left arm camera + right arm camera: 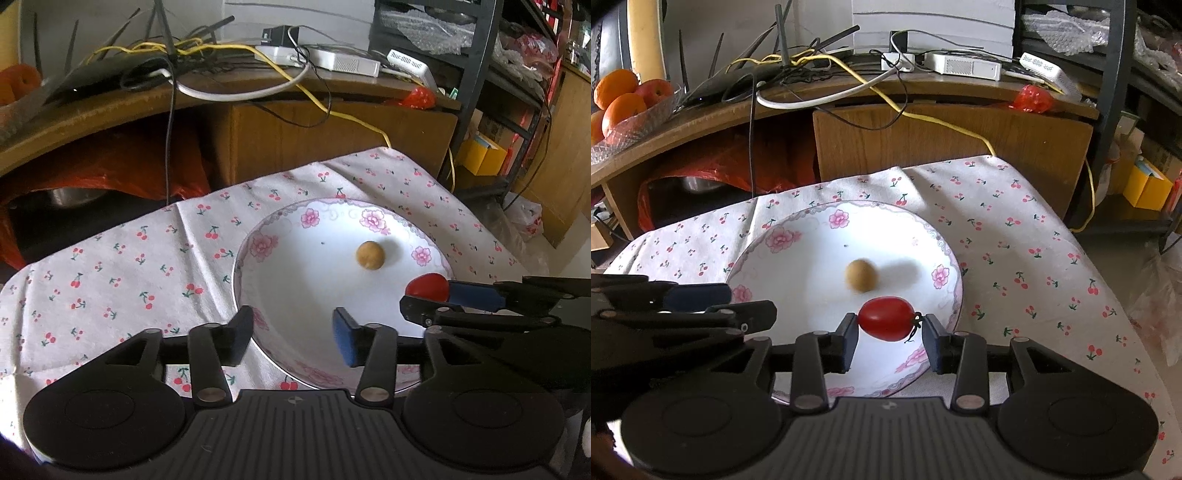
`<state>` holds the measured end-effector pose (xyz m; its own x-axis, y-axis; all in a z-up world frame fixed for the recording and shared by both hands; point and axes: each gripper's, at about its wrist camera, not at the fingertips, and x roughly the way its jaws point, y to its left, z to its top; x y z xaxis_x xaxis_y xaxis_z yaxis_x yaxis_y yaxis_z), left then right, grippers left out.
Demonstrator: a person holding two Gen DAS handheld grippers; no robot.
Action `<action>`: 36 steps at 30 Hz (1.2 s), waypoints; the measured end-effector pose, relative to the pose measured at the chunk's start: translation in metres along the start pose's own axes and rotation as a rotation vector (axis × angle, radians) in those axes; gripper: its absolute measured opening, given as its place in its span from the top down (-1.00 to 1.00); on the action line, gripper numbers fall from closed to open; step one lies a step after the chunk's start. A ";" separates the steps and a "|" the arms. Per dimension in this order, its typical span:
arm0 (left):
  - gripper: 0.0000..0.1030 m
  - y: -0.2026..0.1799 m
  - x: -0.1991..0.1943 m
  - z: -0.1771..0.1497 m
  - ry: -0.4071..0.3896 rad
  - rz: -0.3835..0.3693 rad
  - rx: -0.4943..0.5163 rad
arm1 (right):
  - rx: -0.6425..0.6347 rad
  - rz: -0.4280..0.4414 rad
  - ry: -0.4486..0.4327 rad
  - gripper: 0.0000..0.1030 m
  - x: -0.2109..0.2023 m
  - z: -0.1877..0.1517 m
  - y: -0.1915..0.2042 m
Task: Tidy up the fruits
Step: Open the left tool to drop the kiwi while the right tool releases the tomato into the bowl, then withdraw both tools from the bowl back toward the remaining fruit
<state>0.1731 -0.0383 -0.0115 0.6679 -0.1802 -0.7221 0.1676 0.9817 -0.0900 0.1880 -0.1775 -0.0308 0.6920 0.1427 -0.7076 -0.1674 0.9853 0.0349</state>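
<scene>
Plate (pixel 783 269) holds one tan fruit (pixel 861 275).

A tomato (pixel 886 318) sits between the right claw's (pixel 888 334) fingers, over the plate's (pixel 798 236) near edge. A longan (pixel 861 276) lies in the plate just beyond. The left claw (pixel 293 334) is to its left.

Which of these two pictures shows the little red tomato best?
The right wrist view: the cherry tomato shows whole, stem included, held between the right gripper over the plate. The left wrist view shows only part of it behind a finger.
</scene>
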 end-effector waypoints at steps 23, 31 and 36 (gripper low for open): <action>-0.40 -0.003 -0.015 0.000 -0.021 -0.013 0.017 | 0.042 -0.001 -0.066 0.19 -0.018 0.005 -0.009; -0.41 -0.001 -0.016 -0.001 -0.016 -0.008 0.008 | 0.037 0.003 -0.060 0.19 -0.019 0.002 -0.006; -0.41 -0.002 -0.020 -0.004 -0.014 -0.006 0.013 | 0.038 0.006 -0.058 0.19 -0.021 0.000 -0.006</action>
<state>0.1571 -0.0361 0.0003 0.6768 -0.1868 -0.7120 0.1811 0.9798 -0.0850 0.1748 -0.1860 -0.0163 0.7311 0.1524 -0.6650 -0.1456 0.9871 0.0661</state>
